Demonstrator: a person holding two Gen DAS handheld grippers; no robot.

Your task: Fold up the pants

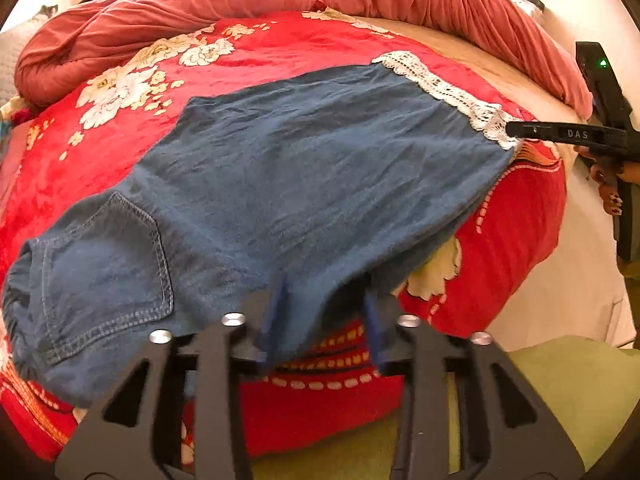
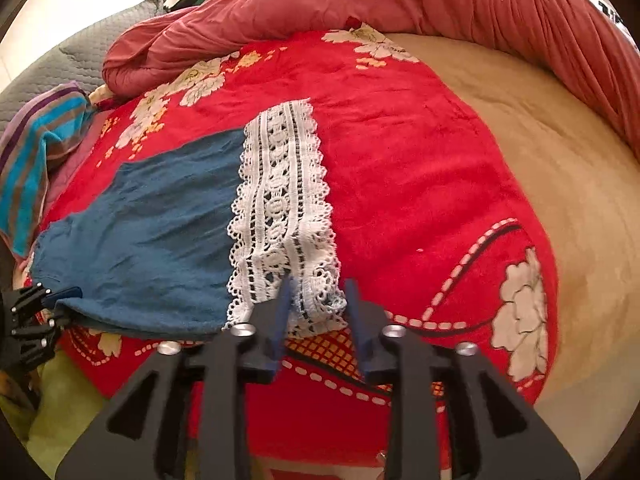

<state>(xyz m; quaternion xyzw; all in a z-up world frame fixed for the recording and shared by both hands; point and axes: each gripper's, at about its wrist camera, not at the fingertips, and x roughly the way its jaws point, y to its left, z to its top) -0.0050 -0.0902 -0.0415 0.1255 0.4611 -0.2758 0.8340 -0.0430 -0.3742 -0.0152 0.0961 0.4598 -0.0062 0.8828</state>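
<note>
Pinching the lace hem [image 2: 286, 216] between my spread right claw [image 2: 318, 312] comes next — pants [image 1: 280, 168] stretch leftward across the red blanket [image 2: 400, 160]; my left claw [image 1: 326, 312], also spread, straddles their near edge — close both evenly.

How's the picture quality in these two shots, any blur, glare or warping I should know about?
Left wrist view: heavy fisheye bending, so the bed edge curves; the pants look sharp, the left gripper fingers are slightly soft, and the wall at top right is blown out. Right wrist view: same warping; the lace hem is crisp, the tan sheet is smeared toward the rim, and the corners are dark.
</note>
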